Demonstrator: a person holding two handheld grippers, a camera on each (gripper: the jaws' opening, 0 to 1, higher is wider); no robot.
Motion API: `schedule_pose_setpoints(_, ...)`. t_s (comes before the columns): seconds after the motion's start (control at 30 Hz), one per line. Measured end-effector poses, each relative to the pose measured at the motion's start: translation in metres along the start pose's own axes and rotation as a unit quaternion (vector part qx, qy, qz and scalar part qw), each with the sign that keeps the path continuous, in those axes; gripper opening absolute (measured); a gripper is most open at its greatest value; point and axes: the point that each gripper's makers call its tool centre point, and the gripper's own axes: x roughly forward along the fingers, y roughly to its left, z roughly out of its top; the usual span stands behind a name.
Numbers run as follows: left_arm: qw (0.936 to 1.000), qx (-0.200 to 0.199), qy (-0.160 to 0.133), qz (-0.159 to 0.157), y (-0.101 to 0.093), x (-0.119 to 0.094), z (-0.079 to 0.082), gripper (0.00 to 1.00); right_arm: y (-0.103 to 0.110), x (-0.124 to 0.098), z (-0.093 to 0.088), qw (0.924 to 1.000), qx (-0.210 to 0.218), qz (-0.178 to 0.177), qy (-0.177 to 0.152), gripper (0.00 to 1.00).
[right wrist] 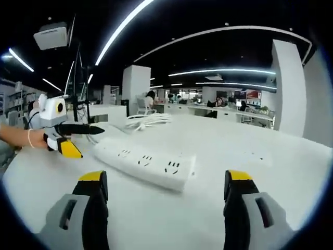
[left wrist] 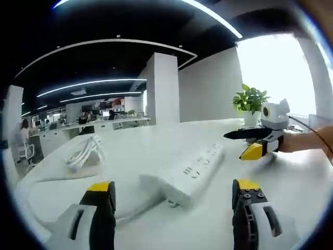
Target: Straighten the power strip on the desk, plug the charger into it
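The strip's (left wrist: pixel 193 171) cord end is hard to trace: a white cable leaves its near end in the left gripper view and is partly cut off behind the left claw (left wrist: pixel 174 200). A bundle of white cable (left wrist: pixel 83 154) lies well apart on the table (left wrist: pixel 291 182); whether a charger is in it cannot be told. The strip lies flat, sockets up, its long axis running diagonally between the two claws. The left claw is wide open, holding nothing. The right claw (right wrist: pixel 166 192) is likewise spread wide and empty, near the strip's (right wrist: pixel 145 162) end.
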Motion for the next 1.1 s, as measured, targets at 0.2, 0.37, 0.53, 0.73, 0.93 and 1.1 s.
schedule_pose_setpoints(0.2,1.0000,0.004,0.006,0.000,-0.002,0.006,-0.001,0.93,-0.004,0.006,-0.007,0.9999,0.002,0.005,0.016,0.91)
schedule_pose_setpoints(0.37,0.9998,0.004,0.017,-0.004,-0.003,0.009,-0.005,0.91,-0.004,0.008,-0.012,0.9996,-0.001,0.009,0.025,0.89)
schedule_pose_setpoints(0.53,0.9997,0.004,0.024,-0.004,-0.002,0.010,-0.007,0.87,-0.002,0.011,-0.014,0.9993,-0.005,0.015,0.032,0.88)
schedule_pose_setpoints(0.73,0.9995,0.009,0.028,-0.011,-0.004,0.011,-0.008,0.81,-0.001,0.013,-0.011,0.9992,-0.003,0.023,0.033,0.84)
schedule_pose_setpoints(0.93,0.9991,0.009,0.037,-0.019,-0.008,0.013,-0.010,0.74,0.006,0.017,-0.012,0.9985,-0.009,0.036,0.041,0.79)
schedule_pose_setpoints(1.1,0.9988,0.013,0.044,-0.018,-0.007,0.015,-0.012,0.71,0.007,0.021,-0.013,0.9978,-0.009,0.045,0.048,0.73)
